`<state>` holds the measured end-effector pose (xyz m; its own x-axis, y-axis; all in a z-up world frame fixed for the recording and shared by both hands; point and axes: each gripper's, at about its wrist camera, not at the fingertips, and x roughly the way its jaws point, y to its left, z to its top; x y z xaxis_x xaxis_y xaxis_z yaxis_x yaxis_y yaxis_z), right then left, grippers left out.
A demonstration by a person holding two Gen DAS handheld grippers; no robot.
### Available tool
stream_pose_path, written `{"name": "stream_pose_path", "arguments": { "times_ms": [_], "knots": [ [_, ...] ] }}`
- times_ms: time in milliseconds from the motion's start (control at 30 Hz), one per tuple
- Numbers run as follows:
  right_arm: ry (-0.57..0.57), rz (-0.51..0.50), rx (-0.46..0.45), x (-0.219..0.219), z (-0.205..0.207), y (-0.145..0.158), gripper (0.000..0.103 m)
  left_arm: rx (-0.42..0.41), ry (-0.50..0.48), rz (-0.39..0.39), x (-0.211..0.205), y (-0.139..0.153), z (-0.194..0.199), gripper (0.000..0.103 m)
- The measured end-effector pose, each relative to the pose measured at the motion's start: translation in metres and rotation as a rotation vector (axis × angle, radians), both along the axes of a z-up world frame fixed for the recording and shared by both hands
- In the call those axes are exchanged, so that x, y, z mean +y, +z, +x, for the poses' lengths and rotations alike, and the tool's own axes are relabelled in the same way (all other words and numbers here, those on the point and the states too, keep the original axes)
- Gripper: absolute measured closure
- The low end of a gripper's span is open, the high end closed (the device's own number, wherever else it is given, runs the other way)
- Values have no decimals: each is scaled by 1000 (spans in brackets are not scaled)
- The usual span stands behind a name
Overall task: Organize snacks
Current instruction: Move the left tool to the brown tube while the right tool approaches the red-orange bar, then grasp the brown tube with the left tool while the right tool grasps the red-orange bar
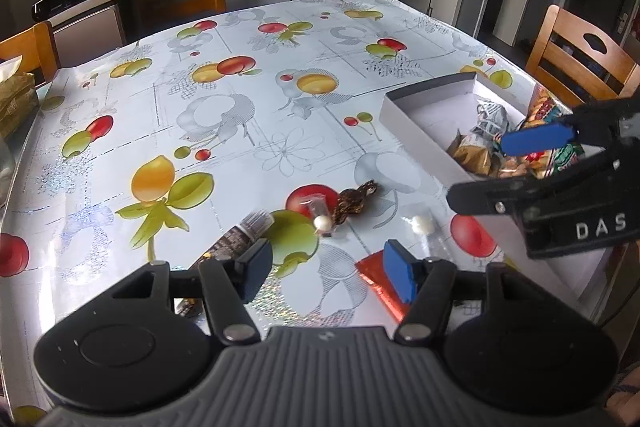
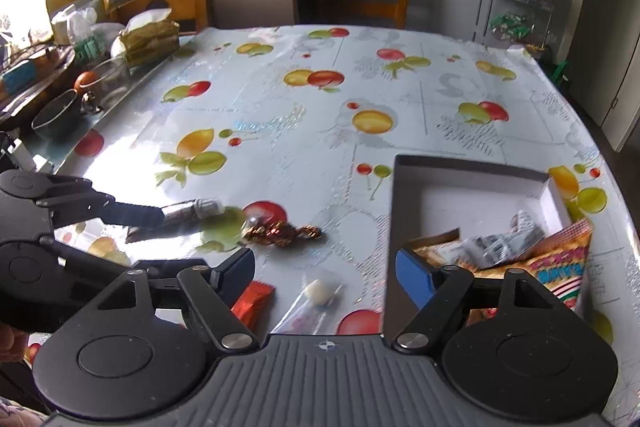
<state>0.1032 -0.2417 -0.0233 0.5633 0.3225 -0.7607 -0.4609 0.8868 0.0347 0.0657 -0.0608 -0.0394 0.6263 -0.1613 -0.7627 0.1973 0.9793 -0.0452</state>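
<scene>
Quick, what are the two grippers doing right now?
Left gripper: open, holding nothing.
Right gripper: open, nothing between its fingers.

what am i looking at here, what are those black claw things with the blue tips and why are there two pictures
Those black claws are hand-held grippers, one in each of a person's hands, used for tidying snacks. Each carries a camera looking along its own two fingers, which gives two pictures. One view is from the left gripper, the other from the right gripper; each also shows the other gripper at its edge.

Both hover over a table with a fruit-print cloth. On it lie a brown and gold sweet, a red wrapper, two white sweets in clear wrappers and a silvery packet. A white box already holds several snack bags.

Both grippers are open and hold nothing.
</scene>
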Motion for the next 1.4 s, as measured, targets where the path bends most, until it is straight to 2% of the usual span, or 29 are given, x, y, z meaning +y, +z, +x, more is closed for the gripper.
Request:
{"name": "stream_pose_path", "arguments": {
  "times_ms": [400, 500, 767, 933, 1100, 1300, 1400],
  "knots": [
    [-18, -1, 57, 17, -20, -16, 30, 9, -17, 29, 36, -15, 8, 42],
    [-18, -4, 69, 22, -25, -21, 36, 6, -37, 39, 41, -19, 10, 42],
    [13, -17, 112, 38, -37, -34, 40, -18, -98, 109, 52, -31, 28, 42],
    [32, -20, 131, 46, -38, -40, 45, 1, -125, 129, 58, -42, 40, 42],
    [36, -28, 147, 51, -37, -47, 51, 33, -161, 98, 57, -52, 47, 42],
    [59, -44, 161, 59, -35, -53, 51, 46, -142, 85, 56, -60, 46, 42],
    [68, -53, 168, 62, -34, -56, 51, 49, -135, 67, 57, -60, 44, 51]
  ]
}}
